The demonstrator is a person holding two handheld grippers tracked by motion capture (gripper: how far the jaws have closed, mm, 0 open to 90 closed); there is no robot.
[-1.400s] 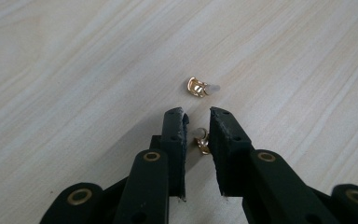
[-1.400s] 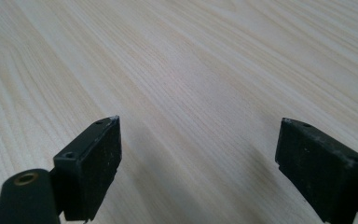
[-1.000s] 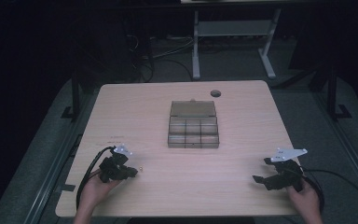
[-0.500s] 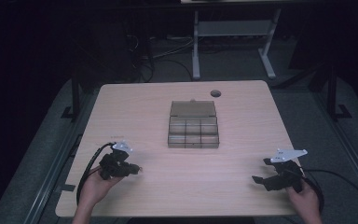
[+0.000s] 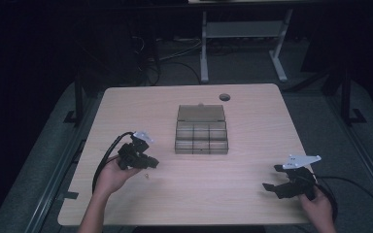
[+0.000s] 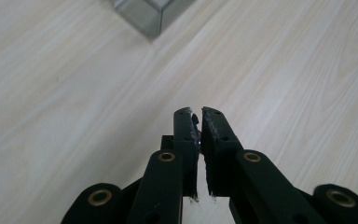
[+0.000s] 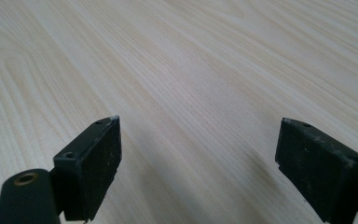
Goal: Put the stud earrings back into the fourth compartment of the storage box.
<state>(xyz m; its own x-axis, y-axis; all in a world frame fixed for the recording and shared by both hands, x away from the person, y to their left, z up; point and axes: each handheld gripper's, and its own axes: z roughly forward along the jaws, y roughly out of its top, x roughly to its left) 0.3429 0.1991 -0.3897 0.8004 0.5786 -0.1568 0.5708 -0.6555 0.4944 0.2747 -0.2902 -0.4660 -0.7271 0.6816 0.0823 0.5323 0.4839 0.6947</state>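
Observation:
A clear plastic compartment box [image 5: 201, 131] with its lid folded back sits at the middle of the wooden table [image 5: 252, 116]. My left gripper [image 5: 152, 164] hovers left of the box's front corner, pointing right, jaws shut. In the left gripper view the fingertips [image 6: 200, 113] nearly touch, and I cannot tell if anything tiny is pinched between them. The box corner [image 6: 145, 15] lies ahead of them. A small speck [image 5: 146, 175] lies on the table just below that gripper. My right gripper [image 5: 272, 177] rests near the front right edge, jaws wide open over bare wood [image 7: 198, 128].
A round cable hole [image 5: 225, 97] is in the table behind the box. Black cables trail from both grippers. Beyond the table's far edge are a white desk frame [image 5: 243, 34] and floor cables [image 5: 175, 48].
My left hand has lifted and moved right, toward the box. The right hand and the box have stayed where they were.

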